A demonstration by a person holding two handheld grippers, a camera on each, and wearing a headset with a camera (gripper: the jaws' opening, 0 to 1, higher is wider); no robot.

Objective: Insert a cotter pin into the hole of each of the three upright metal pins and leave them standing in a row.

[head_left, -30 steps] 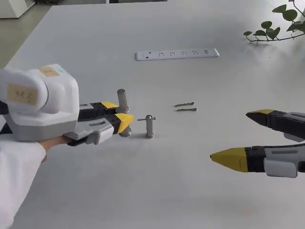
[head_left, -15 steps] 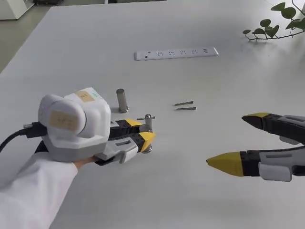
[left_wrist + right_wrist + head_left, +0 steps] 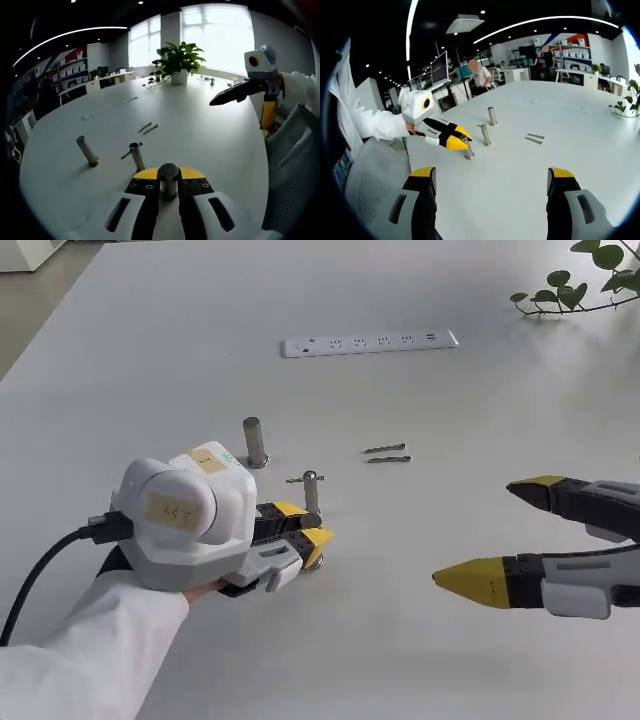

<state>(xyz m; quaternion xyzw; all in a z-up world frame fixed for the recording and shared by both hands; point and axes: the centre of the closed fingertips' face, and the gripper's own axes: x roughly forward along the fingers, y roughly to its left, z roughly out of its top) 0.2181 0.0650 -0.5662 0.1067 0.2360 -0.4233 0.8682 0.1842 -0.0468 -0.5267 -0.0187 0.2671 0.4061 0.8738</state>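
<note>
My left gripper (image 3: 312, 532) is shut on an upright metal pin (image 3: 169, 180), whose base (image 3: 313, 562) peeks out under the yellow tips. Just behind it stands a second pin (image 3: 311, 490) with a cotter pin (image 3: 299, 479) through its top. A third, plain pin (image 3: 254, 442) stands further back left. Two loose cotter pins (image 3: 386, 454) lie side by side on the table to the right. My right gripper (image 3: 473, 532) hovers open at the right with nothing between its fingers. From the right gripper view, the left gripper (image 3: 457, 140) holds its pin (image 3: 468, 152) in front of the other two pins.
A white power strip (image 3: 370, 342) lies at the back of the white table (image 3: 420, 640). Plant leaves (image 3: 585, 290) trail in at the far right corner. A black cable (image 3: 40, 570) hangs from the left gripper. Chairs and people are beyond the table's edge.
My left gripper has carried its pin rightwards and nearer, from beside the plain pin to just in front of the pin with the cotter. The right gripper has hardly moved.
</note>
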